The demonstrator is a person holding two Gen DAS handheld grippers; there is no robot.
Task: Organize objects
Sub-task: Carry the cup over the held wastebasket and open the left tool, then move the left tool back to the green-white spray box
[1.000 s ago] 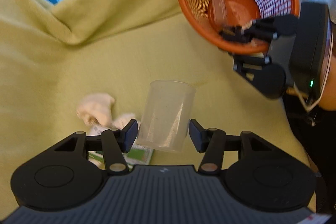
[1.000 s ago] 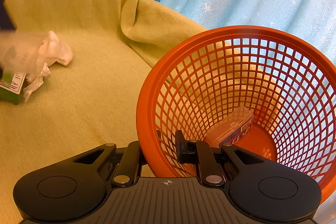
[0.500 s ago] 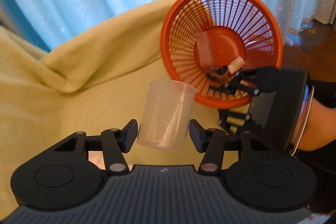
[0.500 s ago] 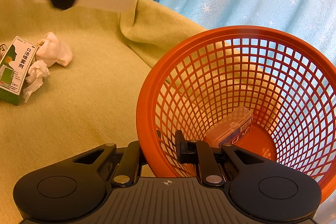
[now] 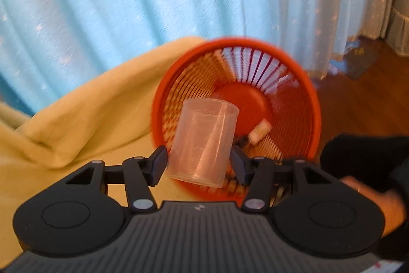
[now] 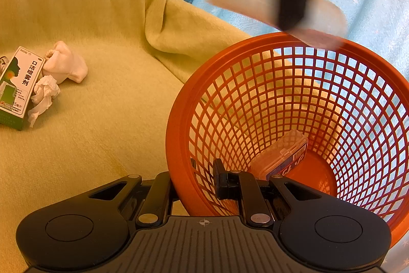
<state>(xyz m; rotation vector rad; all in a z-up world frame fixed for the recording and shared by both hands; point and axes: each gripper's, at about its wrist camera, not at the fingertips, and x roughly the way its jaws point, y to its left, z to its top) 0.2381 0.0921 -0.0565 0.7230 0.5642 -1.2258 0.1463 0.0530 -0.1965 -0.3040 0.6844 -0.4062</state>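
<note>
The left gripper [image 5: 199,165] has its fingers closed on a clear cup [image 5: 203,141], held tilted in the air over the mouth of the orange basket [image 6: 179,124]. The right gripper [image 6: 195,182] pinches the basket's near rim, tipping it. A small case [image 6: 281,155] lies inside. A box [image 6: 15,88] and tissues [image 6: 64,68] sit near the blanket's [image 6: 115,106] left edge.

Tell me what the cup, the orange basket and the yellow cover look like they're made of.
Cup: translucent frosted plastic, probably; the basket's orange shows through it, with moulded markings near its rim. Basket: glossy orange moulded plastic, open lattice wall, solid rim. Cover: soft fleece-like fabric, matte, fuzzy nap, loose folds.
</note>
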